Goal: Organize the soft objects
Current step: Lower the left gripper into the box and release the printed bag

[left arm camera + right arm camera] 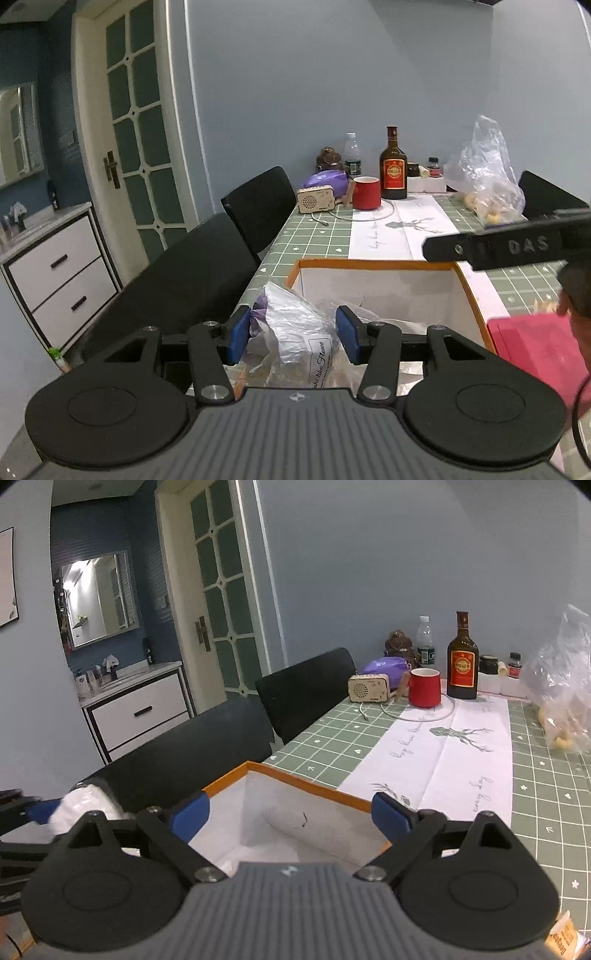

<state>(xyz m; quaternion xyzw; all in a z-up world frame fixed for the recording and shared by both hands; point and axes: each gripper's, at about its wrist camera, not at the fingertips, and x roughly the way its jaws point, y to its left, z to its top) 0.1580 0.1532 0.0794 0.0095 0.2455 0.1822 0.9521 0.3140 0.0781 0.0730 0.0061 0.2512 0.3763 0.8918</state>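
Left gripper (293,334) sits at the near left corner of the orange-rimmed box (373,263), its blue pads (236,334) spread on either side of a crinkled plastic bag (295,325) with printed lettering. The pads do not seem to press the film, so I judge the jaws open around the bag, not clamped on it. The bag lies partly over the box's near left rim, half in and half out.

To do this step well, the bag should probably be nudged or lowered fully inside the white walls before the gripper backs off, keeping the film from catching on the orange edge or the pads.

Further right, the right gripper (290,821) hovers level over the box, pointing toward the far end of the checked tablecloth (332,738), jaws wide apart and holding nothing. Its body shows as a dark bar at the right of the left wrist view.

At the far end stand a small radio (368,688), a red mug (424,686), a brown bottle (462,664) and another clear bag (561,686).
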